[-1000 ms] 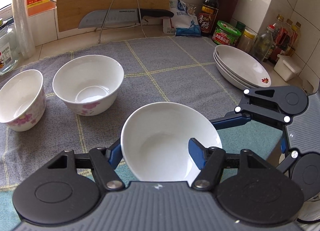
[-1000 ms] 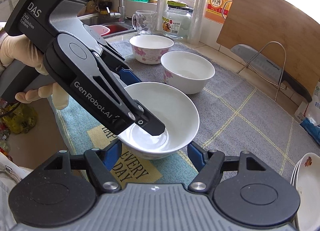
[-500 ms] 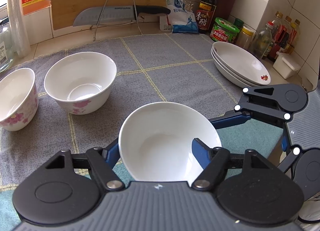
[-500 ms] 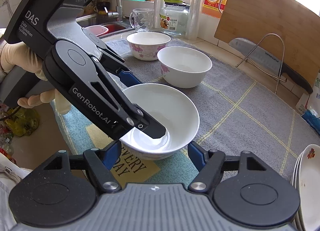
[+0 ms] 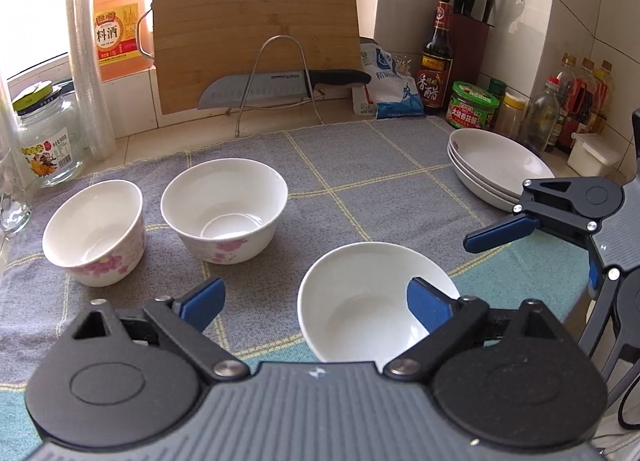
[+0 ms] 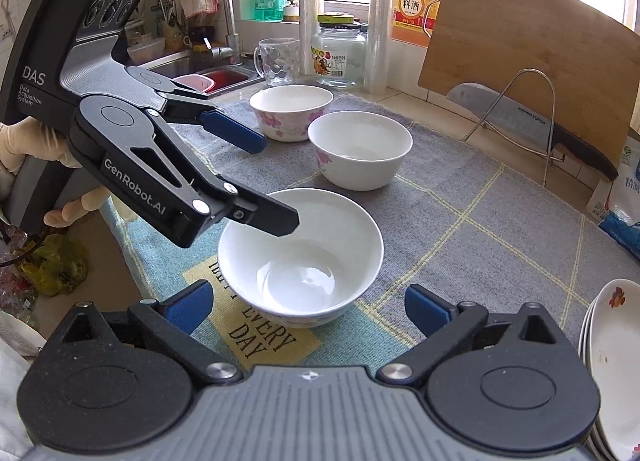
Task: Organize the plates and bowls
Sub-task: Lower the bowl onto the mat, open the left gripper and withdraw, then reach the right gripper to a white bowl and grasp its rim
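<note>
A plain white bowl [image 5: 360, 301] [image 6: 300, 257] stands on the mat near the counter's front edge. My left gripper [image 5: 316, 301] [image 6: 276, 181] is opening. One of its fingers hangs just above the bowl's rim and the other is well off to the side, neither touching. My right gripper [image 6: 308, 307] [image 5: 548, 253] is also opening. The bowl lies between its pads, with a gap on each side. Two floral bowls [image 5: 224, 213] [image 5: 94, 233] sit behind on the left. A stack of white plates [image 5: 496, 165] [image 6: 612, 349] lies at the right.
A grey checked mat [image 5: 360, 165] covers the counter. Behind it a cutting board [image 5: 256, 21] leans, with a knife [image 5: 280, 85] on a wire rack. Bottles and jars [image 5: 472, 105] crowd the back right corner. A glass jar [image 5: 44, 141] and a sink [image 6: 224, 77] are at the left.
Both grippers have opened wide and let go of the plain white bowl, which now stands free on the mat. The left gripper has lifted and shifted left.
</note>
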Demonstrator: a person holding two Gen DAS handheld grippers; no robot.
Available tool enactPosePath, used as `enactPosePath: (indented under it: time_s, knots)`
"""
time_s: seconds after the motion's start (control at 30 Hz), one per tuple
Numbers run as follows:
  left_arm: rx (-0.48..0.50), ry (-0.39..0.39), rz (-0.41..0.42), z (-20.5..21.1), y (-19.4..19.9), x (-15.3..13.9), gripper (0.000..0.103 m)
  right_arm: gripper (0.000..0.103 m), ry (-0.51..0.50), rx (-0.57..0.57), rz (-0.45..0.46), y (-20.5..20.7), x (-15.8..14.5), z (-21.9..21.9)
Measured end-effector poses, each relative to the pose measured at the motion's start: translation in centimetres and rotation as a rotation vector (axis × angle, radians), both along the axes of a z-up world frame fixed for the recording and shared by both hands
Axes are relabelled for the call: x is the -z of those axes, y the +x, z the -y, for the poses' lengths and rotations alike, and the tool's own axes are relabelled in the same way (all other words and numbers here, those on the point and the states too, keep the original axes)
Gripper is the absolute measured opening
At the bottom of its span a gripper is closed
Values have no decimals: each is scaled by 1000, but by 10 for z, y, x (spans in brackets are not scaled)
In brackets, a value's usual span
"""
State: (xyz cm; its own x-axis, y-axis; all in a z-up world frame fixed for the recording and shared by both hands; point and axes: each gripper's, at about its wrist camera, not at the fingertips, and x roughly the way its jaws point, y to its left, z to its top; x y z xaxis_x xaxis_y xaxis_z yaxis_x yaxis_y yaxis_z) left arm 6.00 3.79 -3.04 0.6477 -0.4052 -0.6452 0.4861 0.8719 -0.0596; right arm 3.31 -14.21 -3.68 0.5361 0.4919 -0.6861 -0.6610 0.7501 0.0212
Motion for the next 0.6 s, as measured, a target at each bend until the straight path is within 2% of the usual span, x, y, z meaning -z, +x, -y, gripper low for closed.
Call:
enactPosePath:
  time_s: [0.17, 0.3, 0.6]
  knots:
    - [-82, -30, 19, -24, 1, -3, 98, 103, 2, 15, -2, 3, -5, 7]
    - [-130, 8, 28, -34, 7, -1, 98, 103, -3, 22, 4, 10, -11, 9]
    - [-152, 71, 106, -37, 25, 9, 98, 103, -1, 20, 9, 39, -27, 5]
